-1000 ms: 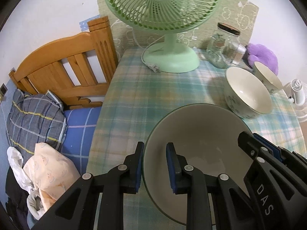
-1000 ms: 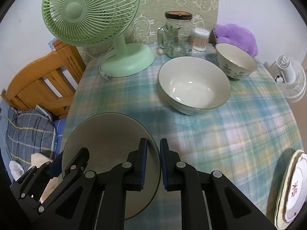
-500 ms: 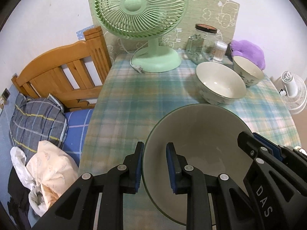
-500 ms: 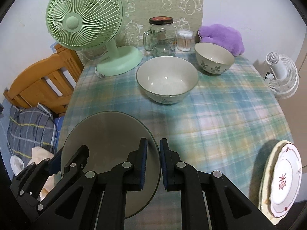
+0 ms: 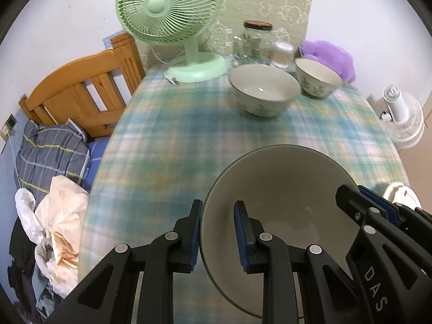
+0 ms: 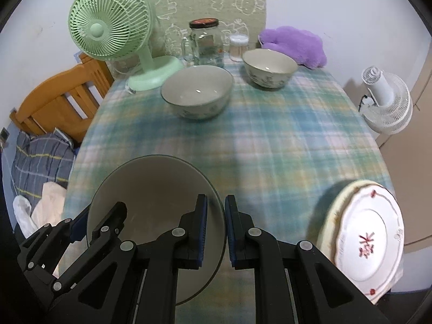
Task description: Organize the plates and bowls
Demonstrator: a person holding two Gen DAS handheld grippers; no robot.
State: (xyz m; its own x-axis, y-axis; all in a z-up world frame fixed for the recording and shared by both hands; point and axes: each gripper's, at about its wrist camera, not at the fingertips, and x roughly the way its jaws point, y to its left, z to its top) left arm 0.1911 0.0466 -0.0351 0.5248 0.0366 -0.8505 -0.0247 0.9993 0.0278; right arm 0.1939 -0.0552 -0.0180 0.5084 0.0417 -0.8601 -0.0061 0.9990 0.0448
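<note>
Nearest the cameras, a large grey-green bowl is held above the near edge of the plaid tablecloth by both tools. The left gripper pinches the bowl's left rim, 1 blue-padded finger outside the wall and 1 inside. The right gripper clamps the opposite rim the same way, its 2 pads closed on the thin wall; in the left wrist view it shows at the bowl's right edge. To the right, at the table's near corner, a white plate with red markings lies on top of a cream plate whose rim shows beneath it. Farther back, near the middle, sits a wide floral bowl, and beyond it to the right a smaller floral bowl, the 2 near each other but apart. Along the far edge stand a green desk fan, a glass jar with a dark lid, a small clear container and a purple plush cushion. A white fan stands off the table at right.
</note>
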